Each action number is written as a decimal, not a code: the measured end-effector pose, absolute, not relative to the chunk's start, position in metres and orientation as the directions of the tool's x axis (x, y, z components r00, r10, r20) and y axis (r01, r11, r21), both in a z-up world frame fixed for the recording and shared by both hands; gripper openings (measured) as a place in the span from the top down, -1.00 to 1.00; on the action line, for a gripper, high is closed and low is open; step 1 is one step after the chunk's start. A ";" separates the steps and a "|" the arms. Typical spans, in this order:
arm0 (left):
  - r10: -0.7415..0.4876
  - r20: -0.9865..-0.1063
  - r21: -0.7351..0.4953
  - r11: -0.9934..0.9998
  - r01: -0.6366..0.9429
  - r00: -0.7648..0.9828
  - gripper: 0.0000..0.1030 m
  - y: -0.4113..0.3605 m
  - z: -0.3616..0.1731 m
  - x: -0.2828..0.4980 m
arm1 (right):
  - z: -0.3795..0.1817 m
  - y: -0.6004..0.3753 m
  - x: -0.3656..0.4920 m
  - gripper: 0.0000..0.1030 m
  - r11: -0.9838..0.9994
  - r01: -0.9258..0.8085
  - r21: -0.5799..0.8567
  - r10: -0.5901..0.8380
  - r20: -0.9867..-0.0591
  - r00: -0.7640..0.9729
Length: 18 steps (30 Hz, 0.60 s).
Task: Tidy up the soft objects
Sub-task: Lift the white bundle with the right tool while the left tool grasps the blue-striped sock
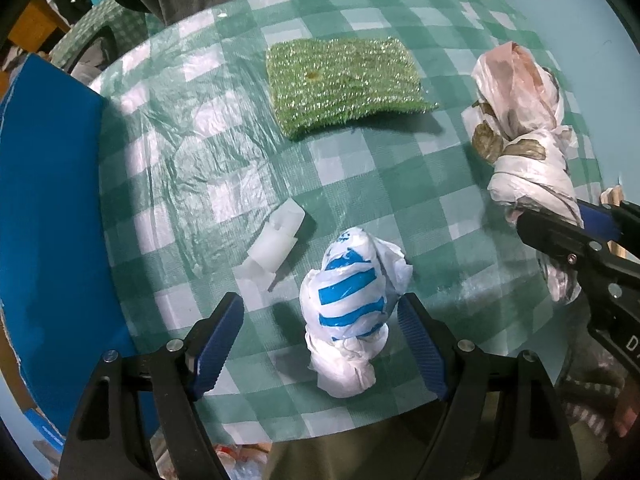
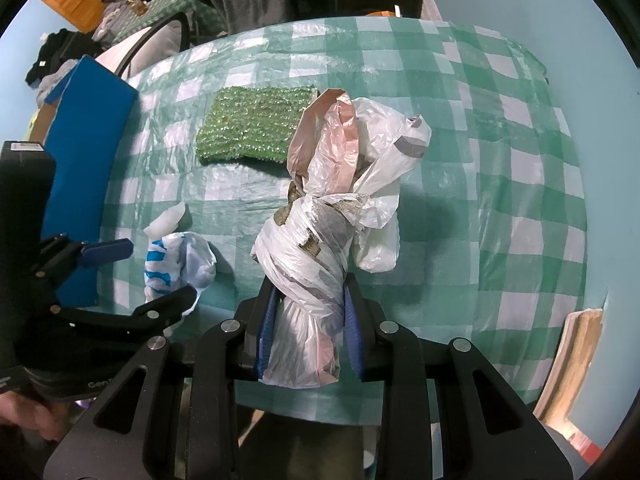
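- The knotted bundle of white plastic bag with blue stripes (image 1: pixel 350 320) sits on the table covered in a green-and-white checked plastic cloth (image 1: pixel 192 152), near its front edge, between the wide-open jaws of the left gripper (image 1: pixel 320 344); the pads are not yet on it
- It looks very light, soft and crushable, with slick film that may slide; the firm knotted waist seems the best place to pinch, rather than the loose tails
- The right gripper (image 2: pixel 308 332) has its jaws narrowed onto the lower end of a larger twisted bundle of white and pinkish plastic bags (image 2: pixel 320 240), which flops forward
- The glittery green rectangular scouring sponge (image 1: pixel 344 84) lies flat farther back; springy, easily gripped by an edge
- A small translucent white plastic piece (image 1: pixel 276 236) lies just beside the striped bundle
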<state>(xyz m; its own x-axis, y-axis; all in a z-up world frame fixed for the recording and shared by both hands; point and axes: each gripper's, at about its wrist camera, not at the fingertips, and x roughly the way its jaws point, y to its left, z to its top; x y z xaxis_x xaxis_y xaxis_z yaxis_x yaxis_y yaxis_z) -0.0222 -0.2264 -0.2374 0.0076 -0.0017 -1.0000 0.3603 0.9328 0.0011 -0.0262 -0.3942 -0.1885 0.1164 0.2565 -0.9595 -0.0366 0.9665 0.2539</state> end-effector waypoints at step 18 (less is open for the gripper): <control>-0.045 -0.998 -0.026 0.936 0.351 0.048 0.22 -0.210 -0.208 -0.027 | -0.163 -0.382 -0.017 0.44 0.967 -0.103 0.231 0.245 -0.958 0.151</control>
<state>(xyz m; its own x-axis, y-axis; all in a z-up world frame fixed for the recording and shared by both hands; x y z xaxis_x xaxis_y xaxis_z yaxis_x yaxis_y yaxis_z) -0.0267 -0.2103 -0.2076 0.0478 -0.0452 -0.9978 0.3511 0.9360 -0.0256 -0.0173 -0.3825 -0.1635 0.1505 0.2450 -0.9578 -0.1031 0.9674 0.2312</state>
